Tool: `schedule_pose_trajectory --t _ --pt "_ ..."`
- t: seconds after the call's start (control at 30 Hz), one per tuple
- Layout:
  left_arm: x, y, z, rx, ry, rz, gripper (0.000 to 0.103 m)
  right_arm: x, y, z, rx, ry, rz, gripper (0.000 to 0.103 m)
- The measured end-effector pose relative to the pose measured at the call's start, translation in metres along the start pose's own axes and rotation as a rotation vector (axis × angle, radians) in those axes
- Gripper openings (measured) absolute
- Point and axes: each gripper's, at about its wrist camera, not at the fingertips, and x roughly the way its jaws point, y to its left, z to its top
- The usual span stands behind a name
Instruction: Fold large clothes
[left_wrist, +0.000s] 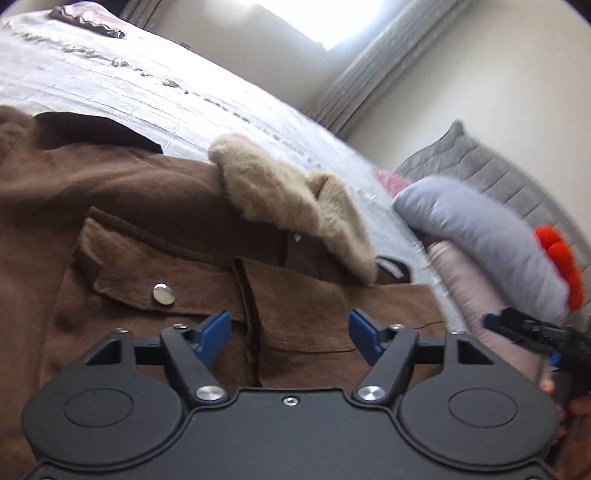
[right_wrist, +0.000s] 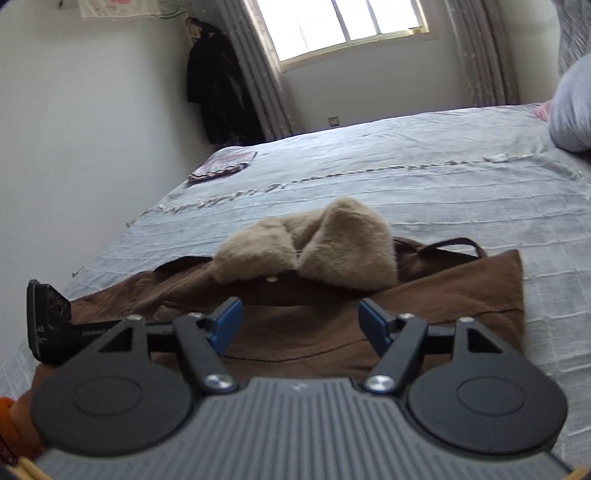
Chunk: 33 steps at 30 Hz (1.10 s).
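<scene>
While seen through the left wrist camera: brown jacket (left_wrist: 147, 229) spread flat on the bed (left_wrist: 155, 92), filling the near left of the view, tan fur collar (left_wrist: 291, 206) at its far edge, flap pocket with a silver snap (left_wrist: 164, 294) nearer. Left gripper (left_wrist: 290, 328) just above the brown cloth, jaws spread wide, nothing between the blue pads (left_wrist: 216, 326). Right gripper (left_wrist: 532, 332) at the right edge, blurred, state of its jaws impossible to tell here. Grey pillow (left_wrist: 480, 236) to the far right.

Through the right wrist camera: right gripper (right_wrist: 301, 325) over the near part of the jacket (right_wrist: 424, 295), jaws wide apart and gripping nothing. Fur collar (right_wrist: 314, 243) just beyond them. Black body of the left gripper (right_wrist: 51, 328) at the left edge. Folded patterned cloth (right_wrist: 225, 166) far off on the bed (right_wrist: 461, 192), window (right_wrist: 343, 26) beyond.
</scene>
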Motion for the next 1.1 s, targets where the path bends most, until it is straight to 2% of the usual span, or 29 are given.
schedule_pose_trajectory --t 0.1,0.17,0.2,0.23,0.3,0.43,0.47,0.5,0.57,0.63,0.67,0.77,0.8,0.87,0.9,0.97,1.0,1.03,1.1 --pt "0.025 -0.007 0.001 0.075 0.011 0.089 0.047 -0.014 -0.031 -0.009 0.059 -0.015 -0.064 0.072" --pt "0.032 -0.015 0.0 0.143 0.0 0.149 0.029 -0.022 -0.05 -0.013 0.081 -0.03 -0.103 0.075" --pt "0.035 -0.019 -0.001 0.179 -0.002 0.176 0.01 -0.025 -0.06 -0.015 0.092 -0.038 -0.12 0.076" --pt "0.034 -0.024 -0.002 0.208 -0.011 0.196 0.007 -0.029 -0.069 -0.017 0.103 -0.045 -0.136 0.076" --pt "0.022 -0.036 -0.002 0.258 -0.08 0.194 0.007 -0.034 -0.086 -0.02 0.131 -0.054 -0.163 0.076" --pt "-0.009 -0.048 0.005 0.294 -0.257 0.178 0.006 -0.029 -0.11 -0.025 0.187 -0.072 -0.18 0.076" --pt "-0.008 -0.048 0.007 0.316 -0.267 0.209 0.007 -0.026 -0.114 -0.025 0.198 -0.074 -0.18 0.076" --pt "-0.001 -0.048 0.008 0.345 -0.247 0.249 0.013 -0.021 -0.118 -0.026 0.207 -0.074 -0.182 0.076" --pt "0.014 -0.044 0.009 0.372 -0.188 0.344 0.013 -0.008 -0.124 -0.025 0.217 -0.067 -0.194 0.076" --pt "0.014 -0.043 0.006 0.374 -0.224 0.385 0.013 0.007 -0.13 -0.023 0.227 -0.064 -0.205 0.075" --pt "0.011 -0.044 0.004 0.381 -0.249 0.376 0.013 0.014 -0.134 -0.021 0.239 -0.061 -0.2 0.073" --pt "0.009 -0.051 -0.004 0.411 -0.258 0.301 0.014 0.037 -0.148 -0.014 0.284 -0.058 -0.171 0.064" --pt "0.013 -0.051 -0.006 0.427 -0.242 0.281 0.014 0.045 -0.152 -0.011 0.302 -0.059 -0.172 0.057" --pt "0.026 -0.055 -0.012 0.463 -0.194 0.253 0.014 0.06 -0.161 -0.007 0.343 -0.064 -0.177 0.033" --pt "0.033 -0.054 -0.015 0.481 -0.175 0.246 0.014 0.066 -0.164 -0.006 0.354 -0.06 -0.176 0.011" --pt "0.046 -0.051 -0.022 0.503 -0.118 0.232 0.014 0.07 -0.166 0.0 0.324 -0.086 -0.196 0.007" --pt "0.054 -0.047 -0.026 0.505 -0.09 0.238 0.014 0.071 -0.168 0.002 0.301 -0.098 -0.233 0.007" --pt "0.061 -0.041 -0.029 0.502 -0.066 0.238 0.014 0.075 -0.173 0.003 0.29 -0.083 -0.299 0.007" --pt "0.061 -0.037 -0.028 0.476 -0.066 0.225 0.014 0.081 -0.178 0.002 0.286 -0.048 -0.341 0.007"
